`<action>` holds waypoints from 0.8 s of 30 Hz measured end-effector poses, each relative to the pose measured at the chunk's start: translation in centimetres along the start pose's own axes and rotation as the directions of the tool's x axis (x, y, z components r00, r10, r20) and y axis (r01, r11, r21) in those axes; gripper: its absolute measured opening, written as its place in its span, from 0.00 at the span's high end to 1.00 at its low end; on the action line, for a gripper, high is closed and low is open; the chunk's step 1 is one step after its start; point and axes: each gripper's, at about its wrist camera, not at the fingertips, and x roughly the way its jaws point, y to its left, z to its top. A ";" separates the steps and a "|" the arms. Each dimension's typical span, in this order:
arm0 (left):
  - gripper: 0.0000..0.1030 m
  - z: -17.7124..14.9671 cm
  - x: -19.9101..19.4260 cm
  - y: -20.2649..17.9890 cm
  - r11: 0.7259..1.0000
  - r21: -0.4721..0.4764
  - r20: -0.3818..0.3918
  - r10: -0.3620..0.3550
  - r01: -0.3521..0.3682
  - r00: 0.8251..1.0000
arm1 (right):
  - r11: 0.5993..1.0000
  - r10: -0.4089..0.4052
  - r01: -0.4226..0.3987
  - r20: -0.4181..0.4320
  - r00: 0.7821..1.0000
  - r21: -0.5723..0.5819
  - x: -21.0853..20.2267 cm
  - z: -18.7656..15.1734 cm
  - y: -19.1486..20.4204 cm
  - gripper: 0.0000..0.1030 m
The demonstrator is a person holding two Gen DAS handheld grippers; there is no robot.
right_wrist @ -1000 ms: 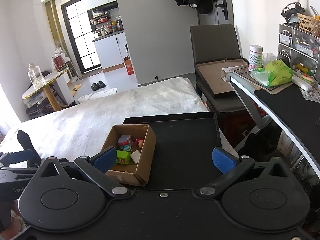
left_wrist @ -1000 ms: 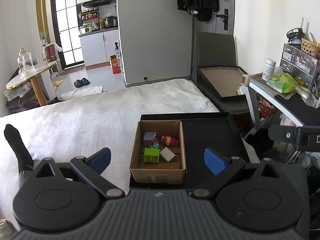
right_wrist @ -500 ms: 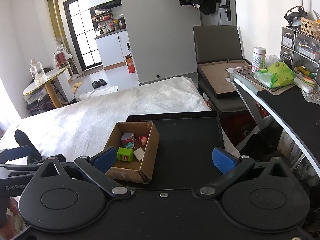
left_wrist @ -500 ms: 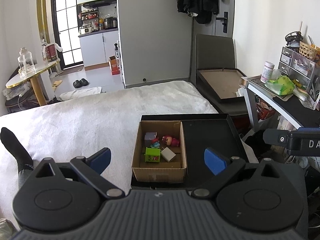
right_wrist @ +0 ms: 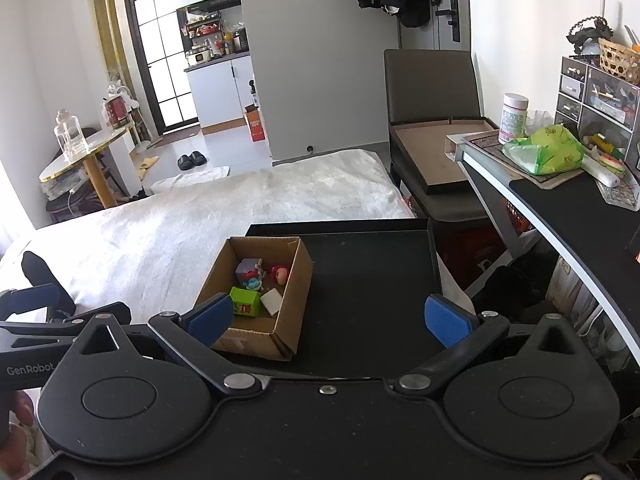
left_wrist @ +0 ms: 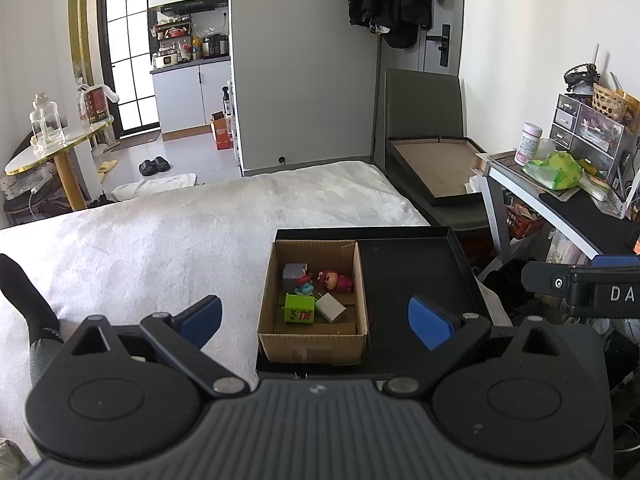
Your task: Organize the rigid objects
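A cardboard box (left_wrist: 312, 346) sits at the left of a black tray (left_wrist: 416, 268) on a white bed. Inside it lie a green cube (left_wrist: 299, 309), a white block (left_wrist: 330, 308), a red figure (left_wrist: 335, 280), a grey-purple cube (left_wrist: 294, 272) and a small blue toy (left_wrist: 305, 289). The box also shows in the right wrist view (right_wrist: 296, 280), with the green cube (right_wrist: 245, 301) and the tray (right_wrist: 372, 280). My left gripper (left_wrist: 314, 318) is open and empty, above and before the box. My right gripper (right_wrist: 328, 318) is open and empty over the tray.
The white bed (left_wrist: 160, 248) spreads to the left, with a black-socked foot (left_wrist: 24, 296) on it. A dark chair with a flat cardboard tray (left_wrist: 436, 168) stands behind. A desk (right_wrist: 568, 216) with a green bag (right_wrist: 544, 152), a jar and drawers is on the right.
Both grippers have drawn back and risen a little; the box and tray sit slightly farther away in both views. The jaws have stayed open.
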 end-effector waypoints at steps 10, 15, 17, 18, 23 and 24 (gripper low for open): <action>0.04 -0.3 0.2 -0.1 1.000 0.004 -0.008 -0.004 0.004 1.000 | 1.000 -0.010 0.010 -0.005 1.000 -0.004 0.0 -0.1 0.1 0.00; 0.04 -0.3 0.2 -0.1 1.000 0.005 -0.009 -0.004 0.004 1.000 | 1.000 -0.012 0.012 -0.007 1.000 -0.004 0.1 -0.1 0.1 0.00; 0.04 -0.3 0.2 -0.1 1.000 0.006 -0.010 -0.003 0.003 1.000 | 1.000 -0.012 0.012 -0.008 1.000 -0.002 0.1 -0.1 0.1 0.00; 0.04 -0.3 0.2 -0.1 1.000 0.007 -0.012 -0.002 0.002 1.000 | 1.000 -0.012 0.012 -0.008 1.000 -0.002 0.1 -0.2 0.0 0.00; 0.04 -0.6 0.2 0.0 1.000 0.011 -0.012 -0.004 0.004 1.000 | 1.000 -0.014 0.014 -0.006 1.000 0.000 0.1 -0.2 -0.1 0.00; 0.04 -0.7 0.2 0.0 1.000 0.012 -0.012 -0.004 0.004 1.000 | 1.000 -0.014 0.014 -0.006 1.000 0.001 0.1 -0.2 -0.1 0.00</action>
